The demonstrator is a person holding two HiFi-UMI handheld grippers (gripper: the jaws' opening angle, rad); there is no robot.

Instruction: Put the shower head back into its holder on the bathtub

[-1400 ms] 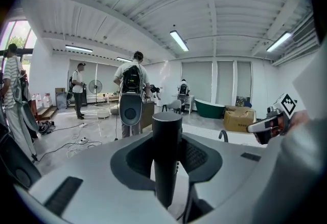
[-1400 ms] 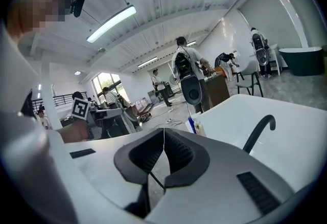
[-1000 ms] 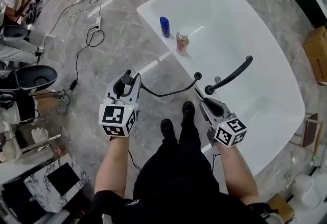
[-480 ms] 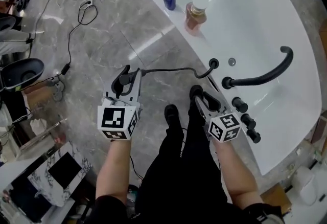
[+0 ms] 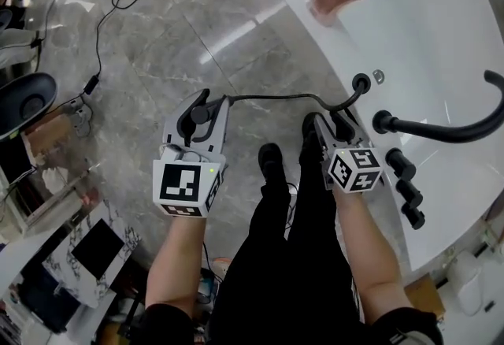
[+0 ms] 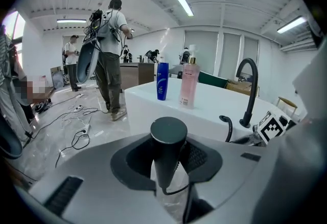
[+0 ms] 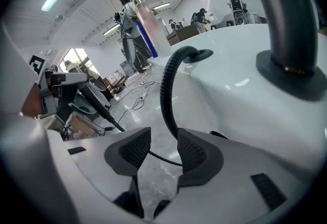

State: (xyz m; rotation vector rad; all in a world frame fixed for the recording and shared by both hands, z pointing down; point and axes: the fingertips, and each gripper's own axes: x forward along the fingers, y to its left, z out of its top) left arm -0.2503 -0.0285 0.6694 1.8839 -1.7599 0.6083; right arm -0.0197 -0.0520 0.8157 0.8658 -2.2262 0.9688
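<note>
Left gripper (image 5: 206, 107): jaws clamped on the shower head (image 6: 167, 138). The black handle sits between the pads, with its round end toward the gripper's camera. The shower head is held over the marble floor (image 5: 157, 44), off the bathtub (image 5: 441, 36) and outside its near rim.

The hose (image 5: 283, 99) runs from the shower head across to the holder ring (image 5: 361, 84) on the tub's near rim, beside the black faucet (image 5: 441, 132). Only the hose sits in the holder ring.

Right gripper (image 7: 159, 152): jaws have just been opening and now stand wide apart, gripping nothing. The hose rises just past one pad, and floor shows through the gap.

A blue bottle (image 6: 162, 81) and a pink bottle (image 6: 187, 85) stand further along the rim.
</note>
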